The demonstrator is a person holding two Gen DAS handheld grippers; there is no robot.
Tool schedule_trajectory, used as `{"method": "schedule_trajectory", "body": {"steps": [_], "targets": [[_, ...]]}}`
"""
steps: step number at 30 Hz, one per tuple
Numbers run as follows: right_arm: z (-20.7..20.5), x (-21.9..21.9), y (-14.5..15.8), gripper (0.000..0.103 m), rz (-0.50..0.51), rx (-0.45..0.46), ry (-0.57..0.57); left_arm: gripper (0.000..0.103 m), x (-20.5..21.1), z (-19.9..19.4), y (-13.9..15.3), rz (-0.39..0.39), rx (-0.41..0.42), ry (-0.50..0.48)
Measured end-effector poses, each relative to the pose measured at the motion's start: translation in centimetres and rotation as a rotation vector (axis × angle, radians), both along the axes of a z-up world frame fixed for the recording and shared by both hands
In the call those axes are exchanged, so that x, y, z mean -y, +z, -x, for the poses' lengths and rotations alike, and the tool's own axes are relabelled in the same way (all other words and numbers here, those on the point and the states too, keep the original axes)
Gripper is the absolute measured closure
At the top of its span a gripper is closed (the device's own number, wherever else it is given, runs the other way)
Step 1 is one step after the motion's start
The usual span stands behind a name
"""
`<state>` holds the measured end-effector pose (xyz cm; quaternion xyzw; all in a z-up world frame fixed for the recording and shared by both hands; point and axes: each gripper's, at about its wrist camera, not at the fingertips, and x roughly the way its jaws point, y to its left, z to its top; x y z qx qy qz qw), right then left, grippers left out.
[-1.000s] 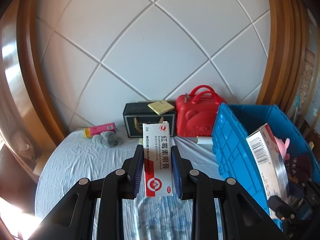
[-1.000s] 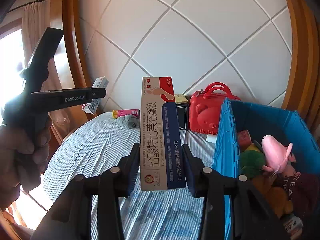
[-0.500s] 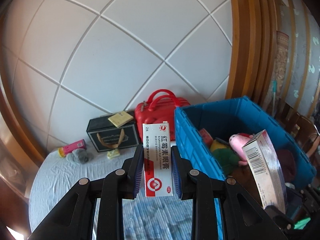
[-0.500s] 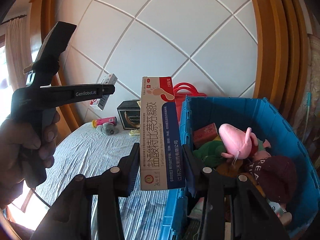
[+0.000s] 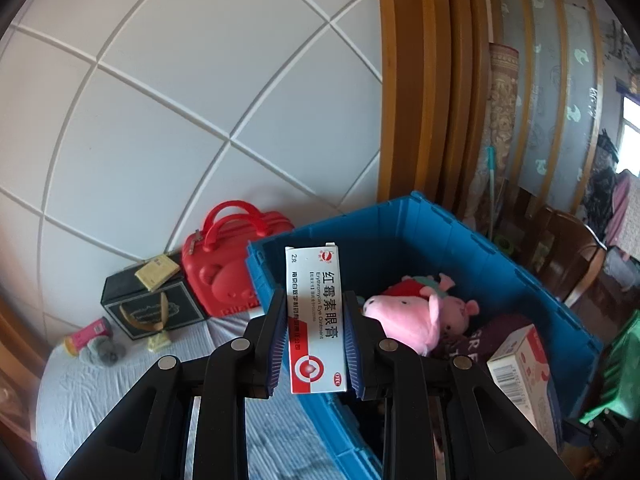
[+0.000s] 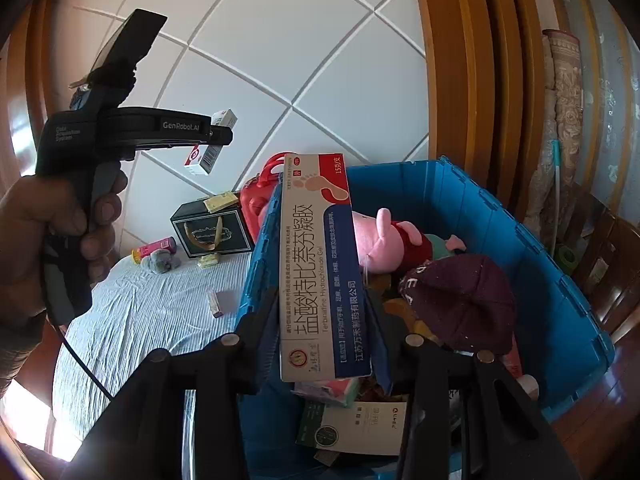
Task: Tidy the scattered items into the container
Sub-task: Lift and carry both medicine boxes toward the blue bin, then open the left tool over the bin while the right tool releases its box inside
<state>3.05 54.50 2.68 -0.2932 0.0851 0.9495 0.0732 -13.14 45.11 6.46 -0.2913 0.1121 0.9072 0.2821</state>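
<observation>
My left gripper [image 5: 316, 320] is shut on a white and red eye ointment box [image 5: 314, 312], held upright in the air over the left rim of the blue crate [image 5: 400, 216]. My right gripper [image 6: 322, 308] is shut on a long terbinafine gel box [image 6: 320, 264], held upright above the crate [image 6: 460, 184]. The right one's box also shows in the left wrist view [image 5: 524, 364], low over the crate's right side. The left gripper [image 6: 216, 136] with its box appears high at the left in the right wrist view. The crate holds a pink pig plush [image 5: 412, 312], a maroon hat [image 6: 460, 300] and boxes.
On the striped cloth [image 6: 140, 312] lie a small box [image 6: 216, 304], a pink tube [image 6: 156, 246] with a grey plush [image 6: 160, 260], a black gift box [image 5: 152, 304] and a red bear case [image 5: 228, 264] against the white tiled wall. Wooden frame and chairs stand right.
Both grippers have swung right with their boxes, from over the cloth to above the blue crate. Neither grip has changed.
</observation>
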Motion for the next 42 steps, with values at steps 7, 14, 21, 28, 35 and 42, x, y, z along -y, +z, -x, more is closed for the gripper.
{"method": "schedule_trajectory", "body": {"steps": [7, 14, 21, 28, 35, 42], "targets": [[-0.8, -2.7, -1.3, 0.064, 0.019, 0.028, -0.058, 0.077, -4.7, 0.7, 0.3, 0.001, 0.017, -0.073], [-1.0, -4.2, -2.3, 0.063, 0.032, 0.053, -0.09, 0.077, -8.0, 0.8, -0.1, 0.007, 0.036, -0.123], [-0.2, -4.6, -3.3, 0.043, 0.011, 0.1, -0.097, 0.002, -8.3, 1.1, -0.4, -0.019, 0.026, -0.102], [-0.1, -4.4, -3.2, 0.022, 0.023, 0.087, -0.099, 0.002, -5.5, 2.3, -1.0, -0.043, 0.045, -0.052], [1.1, -2.4, -2.6, 0.022, 0.019, 0.057, -0.045, 0.002, -0.5, 3.0, -1.5, -0.033, 0.04, 0.025], [4.2, 1.9, -1.5, 0.022, 0.002, 0.005, 0.094, 0.002, 7.9, 4.1, -3.4, -0.02, 0.061, 0.179]]}}
